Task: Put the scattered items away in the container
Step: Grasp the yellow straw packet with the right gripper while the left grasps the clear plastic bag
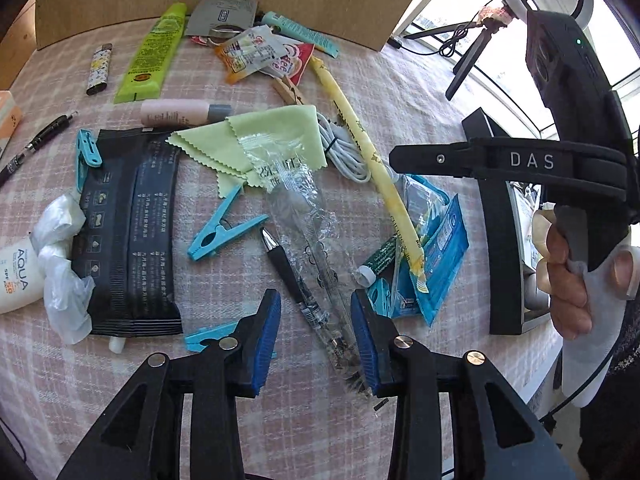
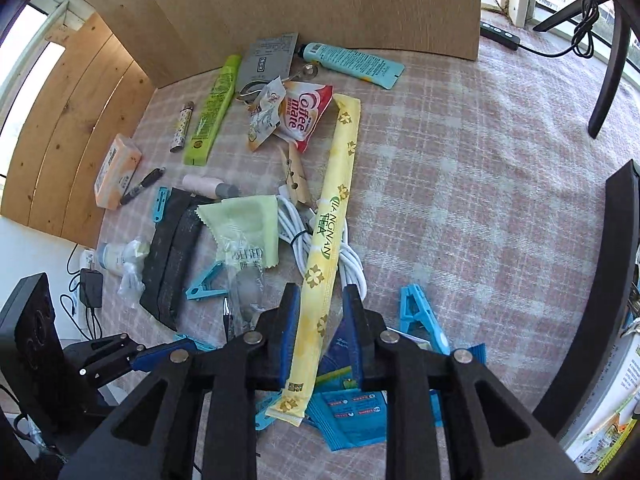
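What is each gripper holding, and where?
Nothing is gripped. The yellow tea sachet lies loose between the pads of the right gripper; the left gripper is open above the black pen.

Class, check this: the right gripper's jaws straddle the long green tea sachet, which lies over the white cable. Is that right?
Not quite. The tea sachet is yellow, not green. The right wrist view shows it between the right gripper jaws, lying over the white cable.

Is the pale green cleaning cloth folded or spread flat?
Loosely folded. The green cloth shows overlapping zigzag-edged layers, with a clear wrapper lying across one corner.
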The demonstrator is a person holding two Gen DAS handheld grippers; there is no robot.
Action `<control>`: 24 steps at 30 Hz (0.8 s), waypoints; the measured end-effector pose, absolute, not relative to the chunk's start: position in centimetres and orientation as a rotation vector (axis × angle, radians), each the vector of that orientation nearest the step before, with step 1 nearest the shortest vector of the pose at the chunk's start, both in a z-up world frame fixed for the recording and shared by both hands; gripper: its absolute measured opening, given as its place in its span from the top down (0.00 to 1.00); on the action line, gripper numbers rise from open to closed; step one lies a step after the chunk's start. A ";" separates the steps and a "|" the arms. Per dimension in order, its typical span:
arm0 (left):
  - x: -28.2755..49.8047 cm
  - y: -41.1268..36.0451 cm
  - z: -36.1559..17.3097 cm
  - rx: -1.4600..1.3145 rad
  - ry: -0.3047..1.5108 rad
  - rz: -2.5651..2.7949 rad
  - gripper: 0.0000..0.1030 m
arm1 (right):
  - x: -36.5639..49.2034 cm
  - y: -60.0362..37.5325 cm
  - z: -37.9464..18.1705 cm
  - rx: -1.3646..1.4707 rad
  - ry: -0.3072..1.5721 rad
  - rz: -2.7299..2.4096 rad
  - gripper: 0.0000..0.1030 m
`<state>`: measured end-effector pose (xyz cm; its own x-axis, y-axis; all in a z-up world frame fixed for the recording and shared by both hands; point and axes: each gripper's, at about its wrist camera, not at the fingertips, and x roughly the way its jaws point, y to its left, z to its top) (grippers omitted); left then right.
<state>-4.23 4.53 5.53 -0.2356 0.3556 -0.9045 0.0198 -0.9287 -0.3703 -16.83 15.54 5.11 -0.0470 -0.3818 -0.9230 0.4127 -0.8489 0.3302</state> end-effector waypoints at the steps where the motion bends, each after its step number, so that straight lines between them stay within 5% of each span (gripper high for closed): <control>1: -4.3 4.9 5.4 -1.796 -0.459 2.260 0.65 | -16.8 15.3 5.0 1.704 0.036 -1.944 0.77; 10: -3.3 6.6 7.7 -1.738 -0.280 2.437 0.56 | -15.3 15.5 6.2 1.637 0.064 -1.962 0.62; 24: -3.1 6.6 8.0 -1.729 -0.284 2.453 0.54 | -15.1 14.1 5.7 1.651 0.097 -1.937 0.62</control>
<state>-3.15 6.65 7.99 -0.3368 0.2106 -0.9177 0.0045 -0.9743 -0.2253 -15.07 14.14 5.73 -0.0599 -0.3810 -0.9226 0.4713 -0.8256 0.3103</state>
